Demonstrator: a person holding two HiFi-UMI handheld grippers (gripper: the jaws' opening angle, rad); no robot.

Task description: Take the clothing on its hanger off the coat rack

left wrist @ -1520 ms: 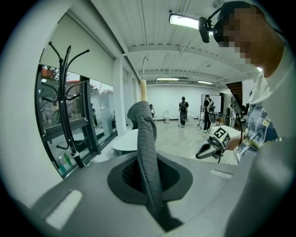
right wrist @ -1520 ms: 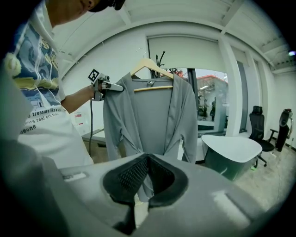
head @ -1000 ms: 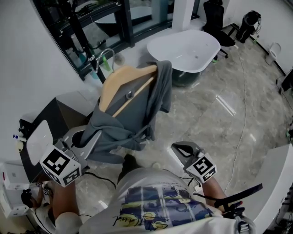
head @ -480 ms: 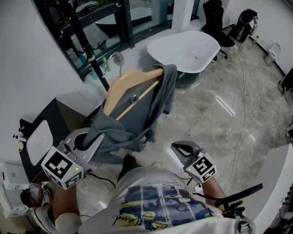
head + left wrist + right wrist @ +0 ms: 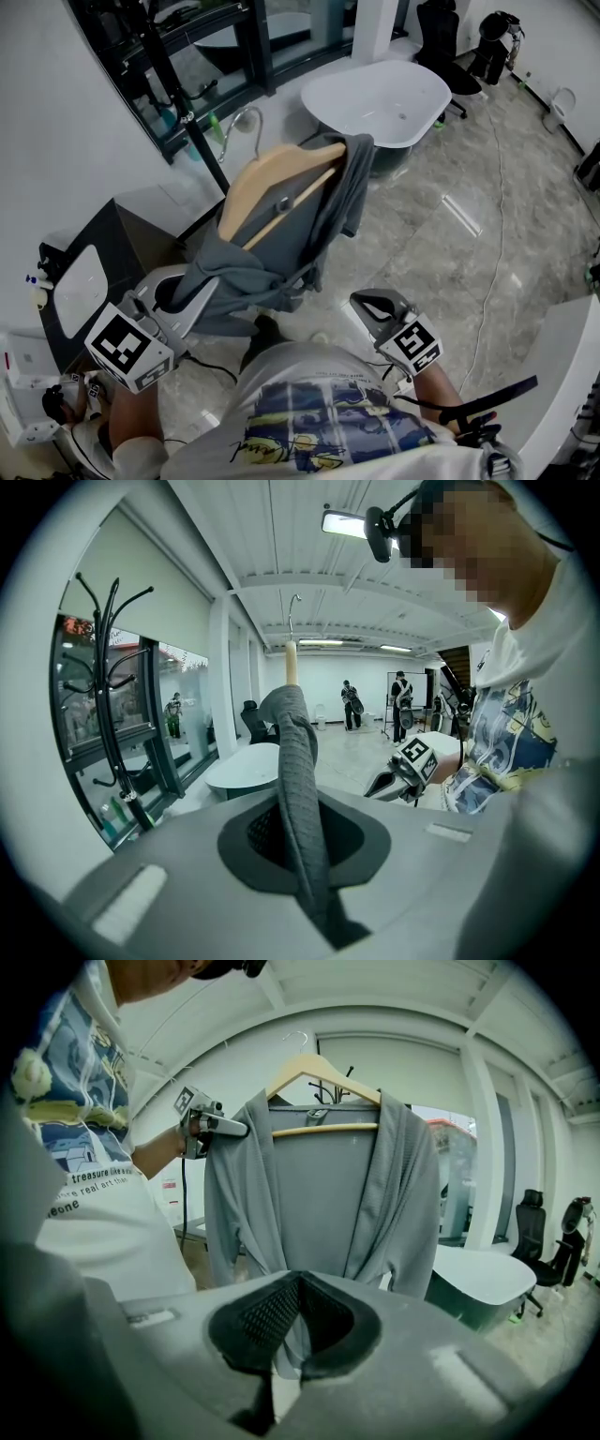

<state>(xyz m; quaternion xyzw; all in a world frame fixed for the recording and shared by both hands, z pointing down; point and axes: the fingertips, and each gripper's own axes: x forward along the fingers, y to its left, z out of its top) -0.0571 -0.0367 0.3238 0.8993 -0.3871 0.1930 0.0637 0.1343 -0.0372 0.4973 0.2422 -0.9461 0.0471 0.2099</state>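
A grey garment [image 5: 281,239] hangs on a wooden hanger [image 5: 272,178], whose metal hook [image 5: 249,119] is in the air just right of the black coat rack pole [image 5: 183,112] and touches nothing. My left gripper [image 5: 192,286] is shut on the garment's shoulder at the lower left. In the left gripper view the fabric [image 5: 300,789] runs straight through the jaws, and the rack [image 5: 111,696] stands at the left. My right gripper [image 5: 371,306] is shut and empty, low and to the right of the garment. The right gripper view faces the whole garment [image 5: 328,1204] and hanger [image 5: 319,1068].
A white oval tub [image 5: 380,98] stands behind the garment, with a black office chair [image 5: 450,47] beyond it. A dark cabinet [image 5: 103,244] is at the left by the wall. A thin cable [image 5: 497,234] crosses the marble floor on the right.
The hanger and garment have shifted right, away from the rack pole, and the hook now stands clear of it. My left gripper moved slightly with it. The right gripper stayed put.
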